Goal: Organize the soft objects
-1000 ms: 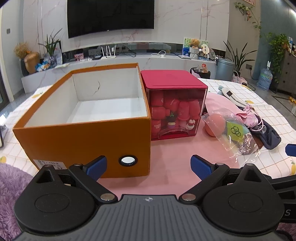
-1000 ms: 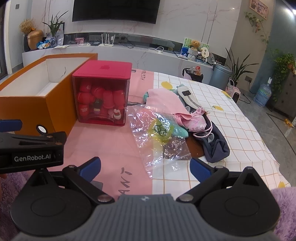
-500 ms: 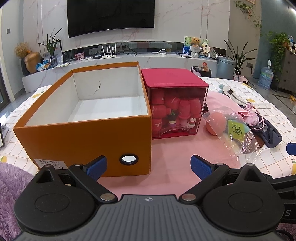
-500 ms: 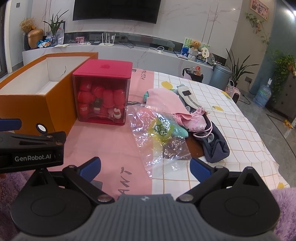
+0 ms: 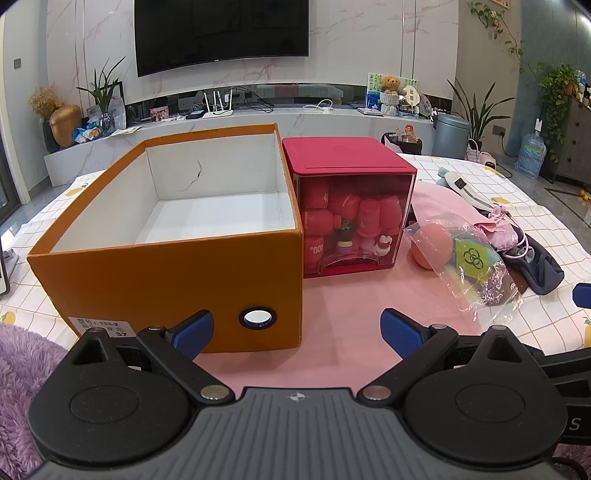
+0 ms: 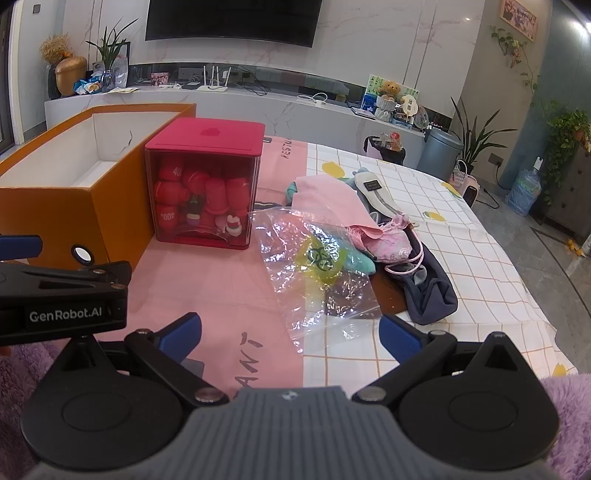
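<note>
Left wrist view showed one open orange cardboard box (image 5: 166,258), one red-lidded clear plastic cube (image 5: 351,206), one crinkled clear plastic bag (image 5: 469,266); both hand-held grippers, left (image 5: 295,328) and right (image 6: 290,332), gaped wide, empty; scene unchanged since earlier.

Far ahead of my left claw a dark television (image 5: 221,33) hangs on the marble wall. Below it, on the long white counter (image 5: 258,118), I see a white router (image 5: 218,109), a gold vase (image 5: 64,123) off left, and a teddy bear (image 5: 391,85) off right. Beyond my right claw stand a grey bin (image 6: 441,153) and a water jug (image 6: 524,190).
</note>
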{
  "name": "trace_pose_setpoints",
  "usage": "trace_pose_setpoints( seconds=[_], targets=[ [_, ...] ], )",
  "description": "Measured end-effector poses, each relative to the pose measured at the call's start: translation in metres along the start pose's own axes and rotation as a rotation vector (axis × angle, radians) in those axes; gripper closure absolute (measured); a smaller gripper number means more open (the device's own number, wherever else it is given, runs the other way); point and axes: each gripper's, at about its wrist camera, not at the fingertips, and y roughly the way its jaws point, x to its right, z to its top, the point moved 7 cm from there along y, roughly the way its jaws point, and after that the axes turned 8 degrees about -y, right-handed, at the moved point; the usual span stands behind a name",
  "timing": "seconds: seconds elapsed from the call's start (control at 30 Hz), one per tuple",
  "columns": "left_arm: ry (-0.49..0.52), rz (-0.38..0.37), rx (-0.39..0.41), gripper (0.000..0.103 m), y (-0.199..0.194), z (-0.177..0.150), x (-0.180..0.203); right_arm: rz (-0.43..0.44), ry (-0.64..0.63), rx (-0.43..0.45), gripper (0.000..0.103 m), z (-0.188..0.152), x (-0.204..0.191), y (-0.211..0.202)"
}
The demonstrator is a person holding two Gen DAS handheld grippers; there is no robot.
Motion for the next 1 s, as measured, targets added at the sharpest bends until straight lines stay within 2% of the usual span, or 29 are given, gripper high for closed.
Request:
trace_pose_setpoints(
  seconds=[0.5, 0.6, 0.8, 0.93, 1.0],
  targets=[
    [-0.020, 0.005, -0.018, 0.000, 0.000, -0.002, -0.005, -0.005, -0.006, 0.005, 0.003, 0.002, -0.001, -0.002],
    [-0.004, -0.001, 0.000, 0.000, -0.004, 0.001, -0.003, -0.011, 0.007, 0.010, 0.003, 0.002, 0.002, -0.003],
    [-0.012, -0.050, 0.003, 0.000, -0.010, 0.015, 0.007, -0.031, 0.087, 0.004, 0.003, 0.005, 0.017, -0.004],
    [-0.021, -0.086, -0.002, 0.000, -0.021, 0.026, 0.012, -0.041, 0.183, -0.009, 0.003, 0.004, 0.037, -0.007],
    [0.024, -0.102, -0.006, 0.000, -0.025, 0.028, 0.018, -0.050, 0.229, 0.006, 0.003, 0.005, 0.048, -0.013]
  ],
)
